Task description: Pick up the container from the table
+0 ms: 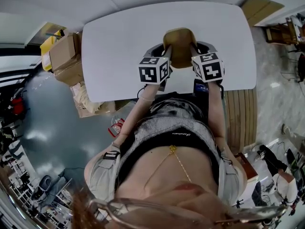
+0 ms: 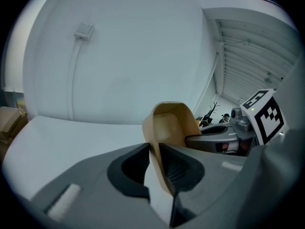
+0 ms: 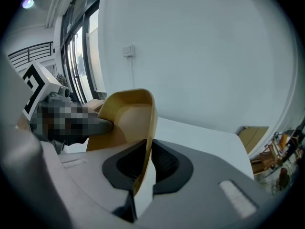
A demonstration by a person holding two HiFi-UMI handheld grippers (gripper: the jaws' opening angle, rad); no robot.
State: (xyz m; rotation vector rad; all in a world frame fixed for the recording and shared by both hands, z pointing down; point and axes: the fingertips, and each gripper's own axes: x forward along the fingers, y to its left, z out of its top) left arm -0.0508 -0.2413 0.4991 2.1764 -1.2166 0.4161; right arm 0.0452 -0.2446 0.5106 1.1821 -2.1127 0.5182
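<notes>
A tan, thin-walled container (image 1: 179,46) hangs above the white table (image 1: 119,46), held between both grippers. My left gripper (image 1: 164,52) is shut on its left wall, and in the left gripper view the container (image 2: 171,123) has its rim pinched between the dark pads. My right gripper (image 1: 194,52) is shut on the opposite wall; in the right gripper view the container (image 3: 128,116) stands with its edge clamped in the jaws. Each gripper view shows the other gripper's marker cube across the container.
Cardboard boxes (image 1: 66,56) and a yellow bin stand off the table's left end. A wooden slatted piece (image 1: 240,118) lies right of the person. Cluttered floor items sit at the far right and lower left. A wall with a small box and cable is behind the table.
</notes>
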